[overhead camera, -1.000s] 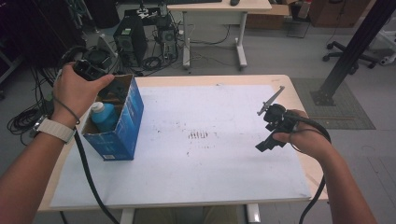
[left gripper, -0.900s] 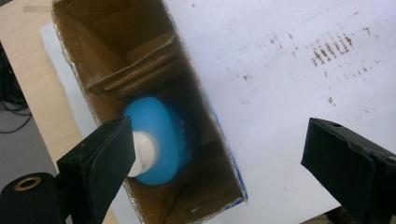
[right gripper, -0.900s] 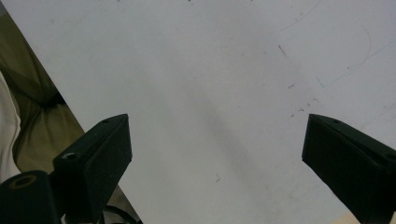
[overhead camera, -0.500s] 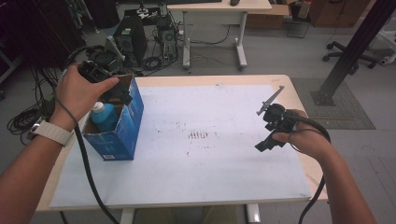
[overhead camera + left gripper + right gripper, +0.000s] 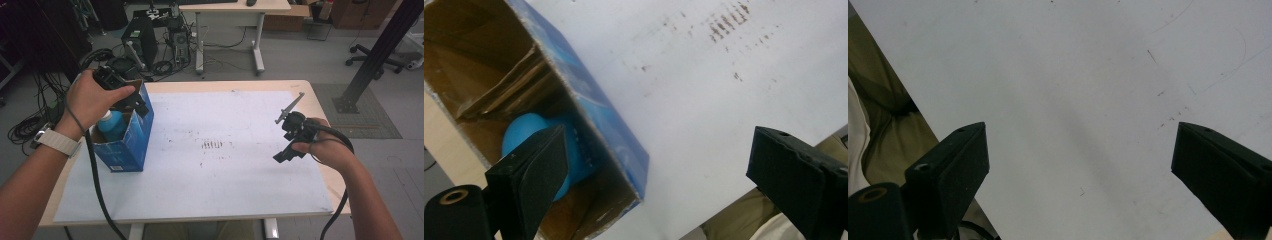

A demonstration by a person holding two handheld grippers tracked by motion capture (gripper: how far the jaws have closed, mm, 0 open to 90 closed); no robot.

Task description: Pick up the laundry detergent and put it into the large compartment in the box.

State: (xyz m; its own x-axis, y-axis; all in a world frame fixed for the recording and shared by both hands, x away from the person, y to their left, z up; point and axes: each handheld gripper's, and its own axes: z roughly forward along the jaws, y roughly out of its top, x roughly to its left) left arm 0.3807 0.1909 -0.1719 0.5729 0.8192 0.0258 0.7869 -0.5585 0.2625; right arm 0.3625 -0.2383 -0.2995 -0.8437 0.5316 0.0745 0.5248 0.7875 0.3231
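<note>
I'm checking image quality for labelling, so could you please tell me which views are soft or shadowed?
High view: evenly lit, fairly sharp. Left gripper view: the open blue cardboard box has a dim inside, and the near black jaws are soft. Right gripper view: a faint diagonal shadow crosses the white table sheet.

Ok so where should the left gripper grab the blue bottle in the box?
Probably by its neck or cap, from straight above. The blue bottle stands in the open-topped box, whose walls block its sides; the left gripper is open.

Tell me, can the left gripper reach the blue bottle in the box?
Probably yes. The left gripper hangs open above the blue box, whose top is open, and nothing covers the blue bottle inside.
</note>
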